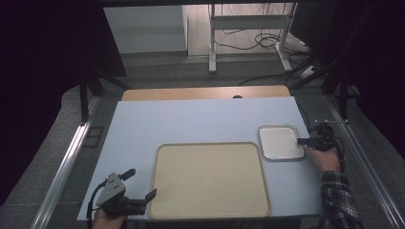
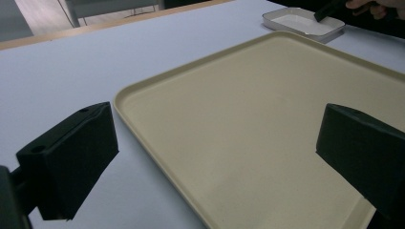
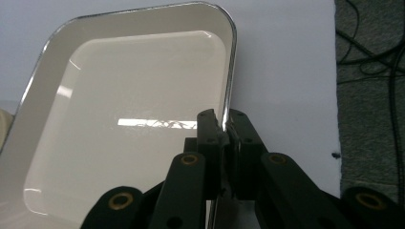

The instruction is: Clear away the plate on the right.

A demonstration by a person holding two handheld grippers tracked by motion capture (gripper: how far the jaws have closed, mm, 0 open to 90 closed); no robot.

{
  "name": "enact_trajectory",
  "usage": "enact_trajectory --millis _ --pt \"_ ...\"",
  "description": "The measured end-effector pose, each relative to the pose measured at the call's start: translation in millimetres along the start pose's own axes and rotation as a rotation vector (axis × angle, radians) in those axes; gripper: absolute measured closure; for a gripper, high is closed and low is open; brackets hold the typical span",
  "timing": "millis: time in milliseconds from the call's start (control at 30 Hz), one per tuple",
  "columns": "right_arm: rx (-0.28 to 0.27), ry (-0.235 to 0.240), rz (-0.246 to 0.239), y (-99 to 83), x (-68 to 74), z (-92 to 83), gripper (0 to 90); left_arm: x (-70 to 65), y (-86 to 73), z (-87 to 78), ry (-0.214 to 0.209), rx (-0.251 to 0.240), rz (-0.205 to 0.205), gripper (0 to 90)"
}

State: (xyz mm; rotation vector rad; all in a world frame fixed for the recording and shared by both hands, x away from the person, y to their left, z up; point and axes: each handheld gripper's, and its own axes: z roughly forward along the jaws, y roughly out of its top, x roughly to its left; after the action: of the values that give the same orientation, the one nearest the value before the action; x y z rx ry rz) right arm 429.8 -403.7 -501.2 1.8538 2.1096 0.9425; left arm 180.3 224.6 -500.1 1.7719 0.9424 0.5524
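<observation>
right tool point(image 3: 224, 131) clamped on metal tray point(image 3: 129, 119) rim, near table edge point(image 3: 334, 71).

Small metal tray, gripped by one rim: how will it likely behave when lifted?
The small metal tray looks rigid and thin, so probably light. The right gripper pinches only its rim, so it may sag or pivot. Its glossy surface suggests the fingers could slip.

1. One small metal tray point(image 1: 282, 142), its rim clamped in the right gripper point(image 1: 302, 141).
2. One large beige tray point(image 1: 209, 180) (just beside the left gripper point(image 1: 141, 183)).
3. Two hand-held grippers.
4. One table point(image 1: 191, 124).
</observation>
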Motion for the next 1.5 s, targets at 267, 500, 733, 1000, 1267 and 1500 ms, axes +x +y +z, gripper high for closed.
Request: enact_trajectory --millis 267,500,733,1000,1267,1500 --pt "-0.046 0.031 0.028 1.2 1.2 -9.5 88.5 -0.6 0.1 0.3 0.001 0.0 0.0 0.0" --pt "-0.085 0.052 0.063 -0.9 -1.6 -17.1 88.5 -0.2 0.1 0.2 0.0 -0.002 -0.003 0.0" --pt "-0.11 0.086 0.082 -3.7 -0.5 -25.9 88.4 -0.4 0.2 0.3 -0.003 -0.001 0.001 0.0" --pt "-0.125 0.109 0.083 -6.4 5.3 -32.3 88.4 -0.4 0.5 0.3 -0.007 0.001 0.011 0.0" --pt "-0.126 0.125 0.057 -9.3 17.9 -35.8 88.3 -0.4 0.5 0.5 -0.005 0.002 0.01 0.0" --pt "-0.131 0.149 0.047 -11.4 26.6 -36.5 88.3 -0.3 0.6 0.6 -0.007 0.001 0.01 0.0"
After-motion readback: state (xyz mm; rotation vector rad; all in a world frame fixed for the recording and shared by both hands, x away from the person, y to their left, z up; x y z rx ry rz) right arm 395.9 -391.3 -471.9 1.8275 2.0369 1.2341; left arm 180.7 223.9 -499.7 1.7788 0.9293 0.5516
